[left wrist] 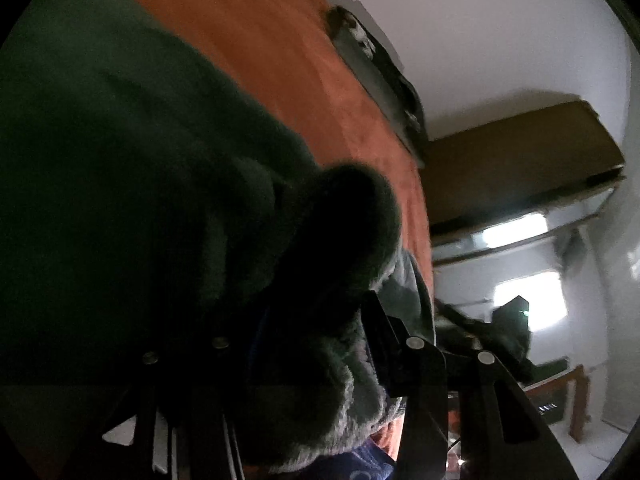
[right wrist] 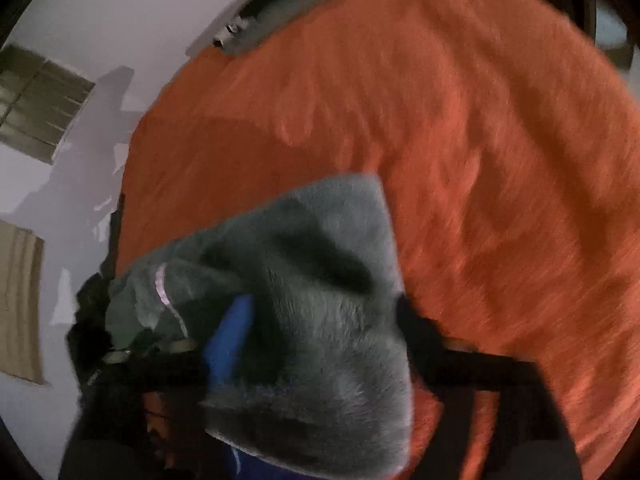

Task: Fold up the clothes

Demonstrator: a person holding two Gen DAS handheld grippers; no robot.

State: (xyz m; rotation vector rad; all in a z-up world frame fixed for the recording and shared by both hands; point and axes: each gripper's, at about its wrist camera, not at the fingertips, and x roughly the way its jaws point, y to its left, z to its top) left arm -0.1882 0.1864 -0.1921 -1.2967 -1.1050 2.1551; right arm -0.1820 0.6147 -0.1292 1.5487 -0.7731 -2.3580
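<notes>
Fleece (right wrist: pixel 320 300) hides right gripper (right wrist: pixel 320 322) fingers.

no legible text, labels, brands or numbers anywhere

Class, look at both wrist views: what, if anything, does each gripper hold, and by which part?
Both grippers have the fuzzy grey-green fleece garment bunched between their fingers. The left gripper appears clamped on a rolled edge; whether the right gripper presses it cannot be told.
</notes>
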